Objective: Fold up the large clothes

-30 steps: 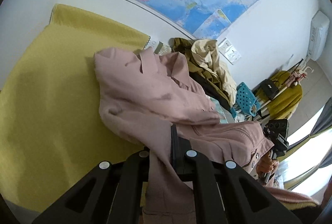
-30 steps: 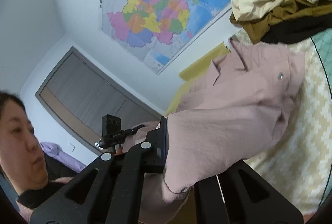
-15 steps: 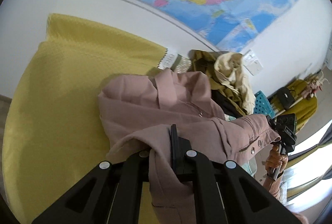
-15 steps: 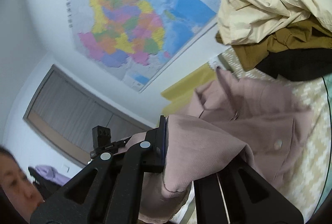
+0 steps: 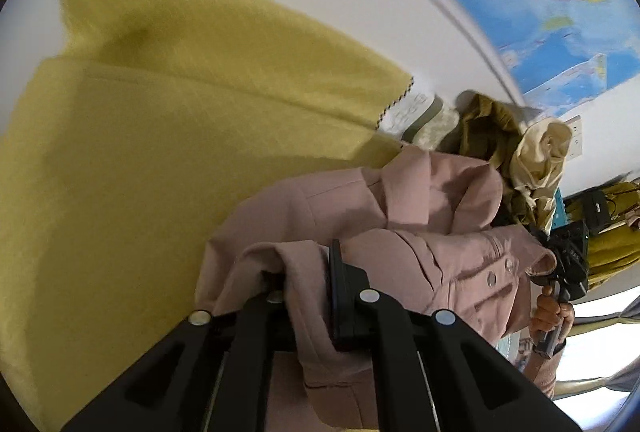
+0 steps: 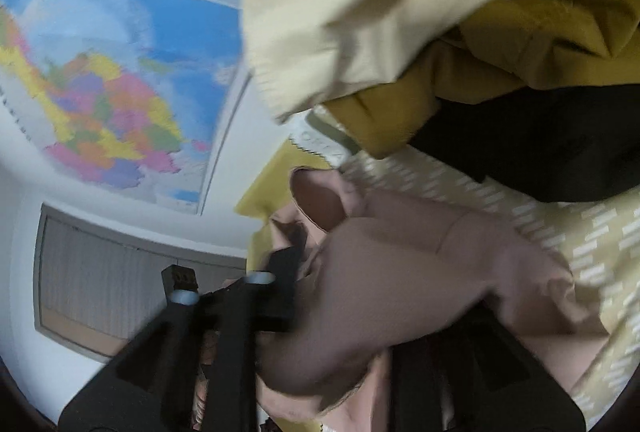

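Observation:
A large dusty-pink jacket lies bunched on a yellow blanket on the bed. My left gripper is shut on a fold of its hem, the cloth draped over the fingers. My right gripper is shut on the other end of the jacket, which hides the right finger. In the left wrist view the right gripper shows at the jacket's far edge, folded toward the collar.
A heap of cream, olive and black clothes lies by the wall, also in the left wrist view. A patterned sheet covers the bed's right side. A coloured map hangs on the wall.
Both grippers have carried the jacket's lower edge toward its collar, doubling it over. The garment is more bunched, and the clothes heap looms much closer in the right wrist view.

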`<state>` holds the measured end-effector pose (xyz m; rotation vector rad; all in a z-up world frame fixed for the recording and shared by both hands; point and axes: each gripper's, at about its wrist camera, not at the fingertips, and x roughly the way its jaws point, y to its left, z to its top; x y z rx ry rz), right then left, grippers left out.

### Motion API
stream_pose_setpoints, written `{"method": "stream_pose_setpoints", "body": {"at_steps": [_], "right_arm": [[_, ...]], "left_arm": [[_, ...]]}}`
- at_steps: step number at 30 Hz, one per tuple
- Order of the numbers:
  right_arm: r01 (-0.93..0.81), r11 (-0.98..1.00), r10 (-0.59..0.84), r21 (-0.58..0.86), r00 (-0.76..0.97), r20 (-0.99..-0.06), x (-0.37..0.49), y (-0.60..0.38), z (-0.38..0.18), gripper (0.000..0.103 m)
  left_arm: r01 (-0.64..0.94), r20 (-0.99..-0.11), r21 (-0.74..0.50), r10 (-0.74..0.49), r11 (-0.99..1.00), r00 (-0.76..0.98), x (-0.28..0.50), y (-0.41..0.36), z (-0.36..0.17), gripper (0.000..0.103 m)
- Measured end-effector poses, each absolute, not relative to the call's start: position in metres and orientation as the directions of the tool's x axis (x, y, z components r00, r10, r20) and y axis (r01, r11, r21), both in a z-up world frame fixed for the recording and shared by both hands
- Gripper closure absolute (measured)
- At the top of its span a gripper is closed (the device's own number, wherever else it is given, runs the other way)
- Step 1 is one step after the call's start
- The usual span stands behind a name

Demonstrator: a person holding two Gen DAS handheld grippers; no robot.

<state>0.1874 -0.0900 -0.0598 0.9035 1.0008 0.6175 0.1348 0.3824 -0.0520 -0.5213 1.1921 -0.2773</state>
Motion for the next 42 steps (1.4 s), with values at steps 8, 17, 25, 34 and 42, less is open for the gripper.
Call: {"method": "stream_pose_setpoints", "body": {"at_steps": [8,17,25,34,42], "right_arm": [[-0.235,0.577,0.784,0.782,0.428,-0.45,0.15,-0.084,-0.028,0.013],[-0.353,0.694,0.719,0.627,0.368,-0.589,0.137,-0.049,-0.036,0.073],[-0.295,0.597,0.769,0.746,0.476,-0.427,0.175,-0.074,-0.016,0.078],[-0.214,0.705,0.676,0.676,0.492,-0.549,0.171,-0.086,-0.036,0.027],[-0.446,0.834,0.529,0.324,0.484,-0.697,0.138,-0.011,-0.018,0.027]], "left_arm": [[0.091,-0.712,-0.581,-0.559,0.809,0.425,0.108,0.382,-0.033,0.037],[0.166,-0.784,-0.461,-0.488,0.872,0.384,0.101,0.342,-0.041,0.077],[0.038,-0.72,-0.558,-0.506,0.829,0.475,0.142,0.368,-0.017,0.085],[0.023,-0.711,-0.608,-0.558,0.793,0.428,0.141,0.378,-0.046,0.028],[0.202,-0.766,-0.388,-0.437,0.899,0.471,0.105,0.351,-0.028,0.018]]}}
